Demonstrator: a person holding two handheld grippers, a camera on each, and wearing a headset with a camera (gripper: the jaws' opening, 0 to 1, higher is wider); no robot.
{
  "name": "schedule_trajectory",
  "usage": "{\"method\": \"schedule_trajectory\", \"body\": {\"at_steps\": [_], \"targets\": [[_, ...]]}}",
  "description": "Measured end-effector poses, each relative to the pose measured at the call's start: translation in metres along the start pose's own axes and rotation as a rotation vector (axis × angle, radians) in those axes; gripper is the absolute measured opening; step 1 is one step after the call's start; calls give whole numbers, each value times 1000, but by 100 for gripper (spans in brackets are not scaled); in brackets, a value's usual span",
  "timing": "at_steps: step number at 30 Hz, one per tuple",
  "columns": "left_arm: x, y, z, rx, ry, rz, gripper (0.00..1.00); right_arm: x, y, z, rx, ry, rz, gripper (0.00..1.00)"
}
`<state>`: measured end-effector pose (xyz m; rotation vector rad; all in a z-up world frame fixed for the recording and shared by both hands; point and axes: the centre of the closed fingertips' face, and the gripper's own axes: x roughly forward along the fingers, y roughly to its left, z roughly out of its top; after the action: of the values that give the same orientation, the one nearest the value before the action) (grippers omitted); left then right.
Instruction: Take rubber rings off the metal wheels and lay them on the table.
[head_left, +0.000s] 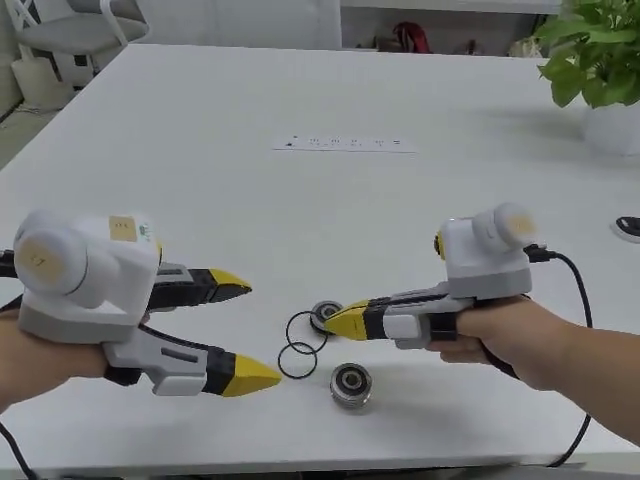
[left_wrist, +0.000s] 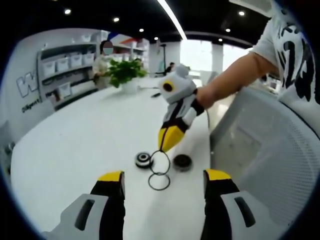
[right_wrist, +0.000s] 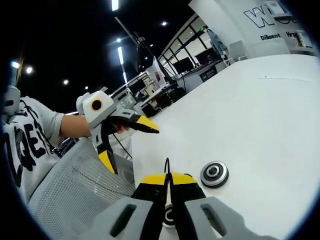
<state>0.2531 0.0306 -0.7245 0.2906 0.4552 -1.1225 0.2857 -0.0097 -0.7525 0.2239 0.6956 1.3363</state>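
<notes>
Clamped in the right claw (head_left: 340, 322), with both yellow tips pressed together: a thin black rubber ring (head_left: 305, 330). In the right gripper view, seen as a dark thread coming up between the closed tips (right_wrist: 168, 182). In the left gripper view, hanging down as a loop (left_wrist: 161, 161) from that claw's point (left_wrist: 168, 139), with the lower edge at or just above the bench (head_left: 300, 200); cannot tell if touching.

Lying flat just beside it, toward the person: a second ring (head_left: 297, 360), already off. Edges touching or crossing a little, not sure which.

Close behind the right claw's tip, one wheel (head_left: 322, 312); near the front edge of the bench, the other wheel (head_left: 351, 384).

Left claw (head_left: 238, 330) wide apart, holding nothing, pointing across to the rings from the left with a clear gap to them. Same seen in the right gripper view (right_wrist: 134, 149).

Key relation: held ring below and ahead of the right claw's tip, bare bench directly under it, so probably only to lower a little and let go. Right hand clearly the nearer one. Better to set it down beside the second ring and not across it.

Writing: a big "W" on the wall (right_wrist: 262, 15), with a smaller line under it, perhaps "Diligent". Large dark letters on the shirt (left_wrist: 295, 60), cut off. Small marks on a paper strip (head_left: 345, 144), too small to read.
</notes>
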Motion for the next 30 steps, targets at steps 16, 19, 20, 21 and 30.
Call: {"method": "schedule_trajectory", "body": {"at_steps": [16, 19, 20, 21, 30], "targets": [[-7, 4, -3, -20, -6, 27, 65, 17, -2, -15, 23, 61, 9, 0], [-7, 5, -4, -22, -6, 29, 65, 19, -3, -19, 24, 75, 8, 0], [-7, 5, -4, -24, -7, 30, 64, 19, -3, -20, 23, 80, 10, 0], [-8, 5, -5, -26, -7, 31, 64, 20, -3, -21, 23, 83, 9, 0], [-8, 6, -6, -32, -6, 36, 64, 23, -10, -25, 35, 96, -16, 0]]}}
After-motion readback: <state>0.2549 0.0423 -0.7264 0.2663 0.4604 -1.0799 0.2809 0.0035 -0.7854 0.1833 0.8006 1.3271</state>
